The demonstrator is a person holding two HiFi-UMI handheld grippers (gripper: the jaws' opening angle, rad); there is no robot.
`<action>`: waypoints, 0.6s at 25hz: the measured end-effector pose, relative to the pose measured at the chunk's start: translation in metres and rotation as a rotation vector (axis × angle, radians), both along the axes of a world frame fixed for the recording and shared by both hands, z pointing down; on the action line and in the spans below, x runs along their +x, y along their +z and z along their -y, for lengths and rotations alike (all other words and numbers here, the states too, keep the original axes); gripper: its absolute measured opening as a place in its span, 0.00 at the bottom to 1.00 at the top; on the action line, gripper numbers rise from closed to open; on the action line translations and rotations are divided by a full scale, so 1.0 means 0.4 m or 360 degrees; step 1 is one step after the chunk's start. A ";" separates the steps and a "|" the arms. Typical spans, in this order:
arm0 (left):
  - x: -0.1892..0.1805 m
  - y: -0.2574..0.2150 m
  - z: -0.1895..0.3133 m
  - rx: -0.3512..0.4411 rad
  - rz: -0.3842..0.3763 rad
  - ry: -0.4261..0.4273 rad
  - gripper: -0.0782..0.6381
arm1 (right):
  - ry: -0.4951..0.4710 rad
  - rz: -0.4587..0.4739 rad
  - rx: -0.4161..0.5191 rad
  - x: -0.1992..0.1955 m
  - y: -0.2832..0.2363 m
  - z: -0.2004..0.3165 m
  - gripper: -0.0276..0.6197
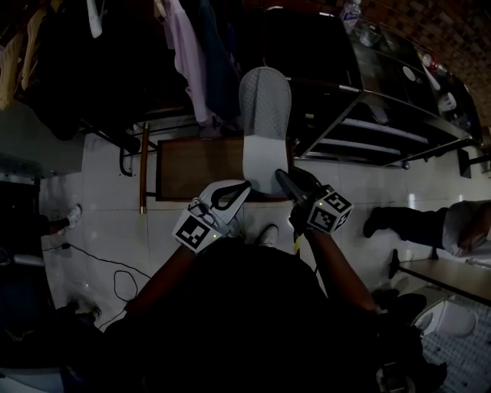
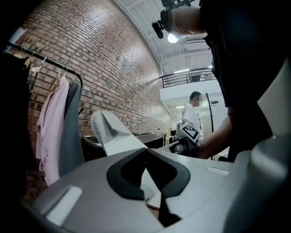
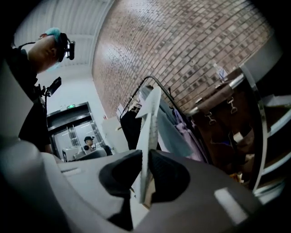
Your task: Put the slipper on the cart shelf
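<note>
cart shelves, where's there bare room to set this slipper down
The cart's middle shelf looks bare along its length, between the top shelf and the lower shelf. The top shelf is crowded toward its ends: a bottle, small white things. Left of the slipper, hanging clothes crowd in.

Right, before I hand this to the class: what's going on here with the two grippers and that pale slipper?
A person works a gripper in each hand. The right gripper is clamped on the edge of the slipper and holds it up in the air. The left gripper is shut with nothing in it, close beside the slipper. The slipper is not yet on the metal cart, which stands ahead to the right.
</note>
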State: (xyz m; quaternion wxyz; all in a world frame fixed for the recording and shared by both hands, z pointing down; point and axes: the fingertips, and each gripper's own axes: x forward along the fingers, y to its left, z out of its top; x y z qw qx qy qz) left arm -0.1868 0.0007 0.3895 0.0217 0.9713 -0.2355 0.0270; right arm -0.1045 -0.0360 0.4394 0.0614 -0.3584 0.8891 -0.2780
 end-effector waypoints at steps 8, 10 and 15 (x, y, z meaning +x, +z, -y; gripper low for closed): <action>0.026 -0.062 0.031 0.0016 -0.0040 -0.0016 0.11 | 0.0136 -0.0068 0.0369 0.027 -0.197 0.016 0.13; 0.026 -0.075 0.039 0.0020 -0.0046 -0.0027 0.11 | 0.0150 -0.0062 0.0456 0.025 -0.235 0.009 0.13; 0.027 -0.083 0.049 0.0063 0.0005 -0.0039 0.11 | 0.0184 -0.0065 0.0493 0.029 -0.254 0.001 0.13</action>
